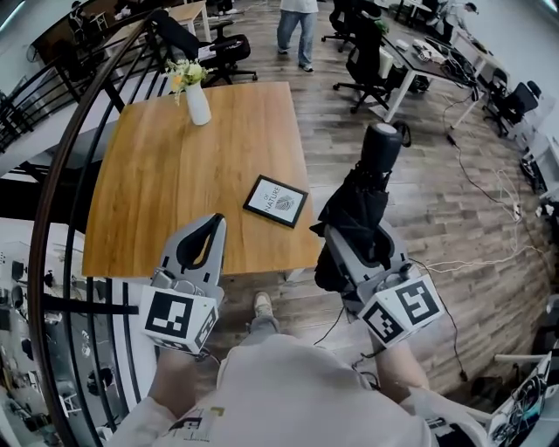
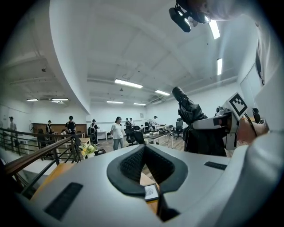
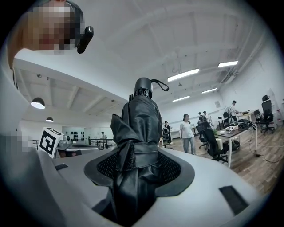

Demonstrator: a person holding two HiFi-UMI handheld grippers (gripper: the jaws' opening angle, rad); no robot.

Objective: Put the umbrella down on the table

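Wood-grain table (image 1: 175, 175) takes the left half of the head view. A dark curved railing (image 1: 65, 166) sweeps across its left edge, so that side is partly hidden. At the table's far end stands a white vase (image 1: 198, 103) of pale flowers.

Moving right, the left gripper (image 1: 214, 225) hangs over the table's near edge with its jaws pressed together at the tips and nothing held. In the left gripper view, only table wood and a corner of the framed card (image 1: 275, 201) show through the hollow between the pads. The card lies flat near the table's right edge.

Off that right edge and above the plank floor is the umbrella (image 1: 362, 196), clear of the table and not touching it. It is black and folded, its fabric bunched in loose pleats and bound by a strap round the middle. The right gripper (image 1: 371, 253) is pinching it across that strapped part. Its round handle end points away from the person, and a thin wrist loop shows at the top in the right gripper view. The umbrella's other end disappears behind the gripper's body in the head view and is cut off at the bottom of the right gripper view.

Beyond the table's far right corner, a standing person (image 1: 297, 26) is cropped at the waist by the picture's top edge.
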